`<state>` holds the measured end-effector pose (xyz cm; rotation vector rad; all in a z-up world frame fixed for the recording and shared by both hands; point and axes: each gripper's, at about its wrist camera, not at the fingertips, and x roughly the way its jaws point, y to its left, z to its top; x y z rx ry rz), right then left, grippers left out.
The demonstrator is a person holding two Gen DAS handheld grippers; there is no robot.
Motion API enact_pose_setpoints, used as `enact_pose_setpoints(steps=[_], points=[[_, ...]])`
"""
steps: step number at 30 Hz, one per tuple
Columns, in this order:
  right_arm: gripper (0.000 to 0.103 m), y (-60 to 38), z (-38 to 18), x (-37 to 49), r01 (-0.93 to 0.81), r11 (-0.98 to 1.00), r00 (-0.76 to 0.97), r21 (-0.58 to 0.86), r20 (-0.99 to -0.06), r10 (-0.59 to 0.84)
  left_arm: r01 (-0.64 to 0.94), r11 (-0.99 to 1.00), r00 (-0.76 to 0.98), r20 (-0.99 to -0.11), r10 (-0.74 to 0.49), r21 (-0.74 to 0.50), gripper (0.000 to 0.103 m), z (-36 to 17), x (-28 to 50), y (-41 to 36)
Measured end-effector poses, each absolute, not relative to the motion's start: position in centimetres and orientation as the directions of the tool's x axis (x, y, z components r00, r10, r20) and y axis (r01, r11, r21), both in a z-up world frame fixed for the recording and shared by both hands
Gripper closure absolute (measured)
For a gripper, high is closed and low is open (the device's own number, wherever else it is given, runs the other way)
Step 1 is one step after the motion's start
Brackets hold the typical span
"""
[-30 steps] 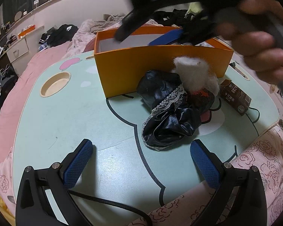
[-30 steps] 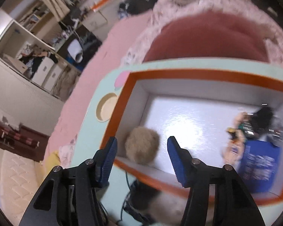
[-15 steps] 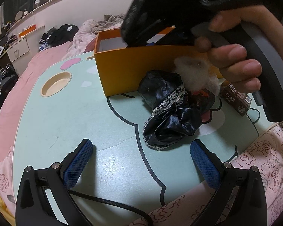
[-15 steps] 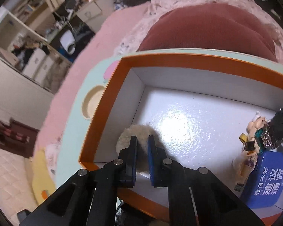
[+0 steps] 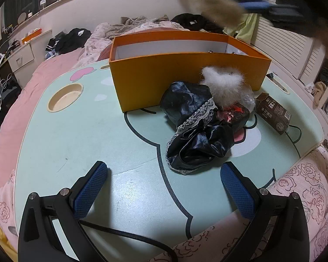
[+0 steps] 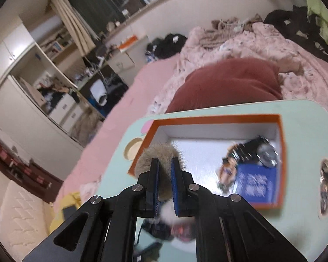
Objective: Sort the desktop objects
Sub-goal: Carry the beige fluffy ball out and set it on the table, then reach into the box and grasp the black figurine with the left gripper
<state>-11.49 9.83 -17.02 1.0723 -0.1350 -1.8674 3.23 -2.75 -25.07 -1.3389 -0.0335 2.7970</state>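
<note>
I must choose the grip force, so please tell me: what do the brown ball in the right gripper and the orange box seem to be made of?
Brown ball: looks like soft fur or fluffy fibre, matte; fine hairs stick out around the shut right gripper.
Orange box: probably stiff cardboard, smooth matte orange outside, glossy white inside; straight thin walls and a light glare on its floor.

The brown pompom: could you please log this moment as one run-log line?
right gripper: shut on brown pompom, above orange box | left gripper: open, empty, over table
</note>
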Motion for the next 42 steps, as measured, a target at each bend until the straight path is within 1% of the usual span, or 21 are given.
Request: enact_pose_setpoints(steps=[2, 4, 6, 7, 8, 9, 10, 11, 12, 13, 14, 16, 21, 22, 23, 24, 25, 29, 37, 40, 42], points=[[0.092, 11.5, -17.4, -10.3, 0.672, -0.547, -0.165, 0.500, -0.618, -0.768, -0.027, -0.999, -0.627, -0.778, 0.046, -0.037, 0.000, -25.1, 3.3, -2.8], [0.092, 12.9, -18.4, -9.3, 0.668, -0.562, -0.159, 0.488, -0.644, -0.748, -0.027, -0.999, -0.627, -0.778, 0.046, -0.037, 0.000, -25.1, 3.3, -2.8], [0.092, 13.8, -20.4, -8.3, 0.661, -0.609, -0.176, 0.437, -0.699, -0.693, -0.027, -0.999, -0.627, -0.778, 0.045, -0.037, 0.000, -25.1, 3.2, -2.8], [0.089, 14.1, -21.3, -8.0, 0.660, -0.619, -0.176, 0.424, -0.714, -0.677, -0.027, -0.999, -0.627, -0.778, 0.045, -0.037, 0.000, -25.1, 3.3, -2.8], [0.088, 14.3, -21.8, -8.0, 0.659, -0.620, -0.174, 0.426, -0.716, -0.676, -0.027, -0.999, -0.627, -0.778, 0.045, -0.037, 0.000, -25.1, 3.2, -2.8], [0.085, 14.7, -22.4, -7.6, 0.654, -0.620, -0.183, 0.433, -0.705, -0.685, -0.027, -0.999, -0.627, -0.778, 0.046, -0.037, 0.000, -25.1, 3.2, -2.8], [0.069, 15.2, -22.6, -7.2, 0.654, -0.622, -0.210, 0.430, -0.687, -0.695, -0.027, -0.999, -0.627, -0.778, 0.046, -0.037, 0.000, -25.1, 3.3, -2.9], [0.045, 15.7, -22.8, -7.0, 0.655, -0.627, -0.235, 0.423, -0.674, -0.700, -0.027, -0.999, -0.627, -0.777, 0.046, -0.037, 0.000, -25.1, 3.3, -2.8], [0.036, 16.5, -22.7, -6.2, 0.654, -0.638, -0.287, 0.406, -0.648, -0.706, -0.028, -0.999, -0.628, -0.777, 0.046, -0.037, 0.000, -25.1, 3.3, -2.9], [0.030, 17.2, -22.7, -5.8, 0.656, -0.643, -0.315, 0.395, -0.631, -0.709, -0.027, -0.999, -0.628, -0.777, 0.046, -0.037, 0.000, -25.1, 3.3, -2.8], [0.030, 17.8, -22.6, -5.4, 0.663, -0.647, -0.345, 0.376, -0.614, -0.710, -0.027, -0.999, -0.629, -0.776, 0.046, -0.037, 0.000, -25.1, 3.3, -2.8], [0.030, 18.9, -22.8, -4.0, 0.677, -0.680, -0.410, 0.283, -0.622, -0.667, -0.025, -0.999, -0.629, -0.776, 0.045, -0.037, 0.000, -25.1, 3.2, -2.7], [0.030, 19.5, -25.4, -1.2, 0.696, -0.714, -0.467, 0.073, -0.710, -0.528, -0.022, -0.999, -0.629, -0.776, 0.043, -0.038, 0.000, -25.1, 3.1, -2.7], [0.028, 19.3, -26.3, -0.9, 0.688, -0.725, -0.492, 0.013, -0.726, -0.481, -0.022, -0.999, -0.629, -0.777, 0.043, -0.037, 0.000, -25.1, 3.0, -2.6], [0.022, 19.2, -27.1, -1.0, 0.684, -0.729, -0.501, -0.013, -0.735, -0.457, -0.022, -0.999, -0.629, -0.777, 0.043, -0.037, 0.000, -25.1, 3.0, -2.6], [0.019, 19.1, -27.8, -1.0, 0.677, -0.736, -0.516, -0.016, -0.724, -0.459, -0.022, -0.999, -0.628, -0.777, 0.042, -0.037, 0.000, -25.2, 3.1, -2.7], [0.012, 19.3, -28.1, -1.0, 0.671, -0.741, -0.519, -0.009, -0.719, -0.462, -0.021, -0.999, -0.629, -0.776, 0.041, -0.036, 0.000, -25.1, 3.1, -2.6], [0.000, 18.8, -28.5, -1.5, 0.679, -0.734, -0.515, -0.008, -0.718, -0.468, -0.020, -0.999, -0.629, -0.776, 0.040, -0.035, 0.000, -25.2, 3.0, -2.5], [0.000, 18.9, -28.6, -2.0, 0.688, -0.726, -0.512, -0.004, -0.711, -0.481, -0.014, -0.999, -0.631, -0.775, 0.040, -0.040, 0.000, -25.2, 3.1, -2.7], [0.000, 19.0, -28.6, -2.0, 0.688, -0.726, -0.512, -0.003, -0.711, -0.482, 0.010, -0.997, -0.652, -0.756, 0.052, -0.077, 0.000, -24.9, 3.4, -3.9], [0.000, 18.9, -28.6, -1.8, 0.688, -0.726, -0.513, -0.003, -0.710, -0.483, 0.016, -0.993, -0.688, -0.721, 0.076, -0.121, 0.000, -23.7, 4.0, -4.9]])
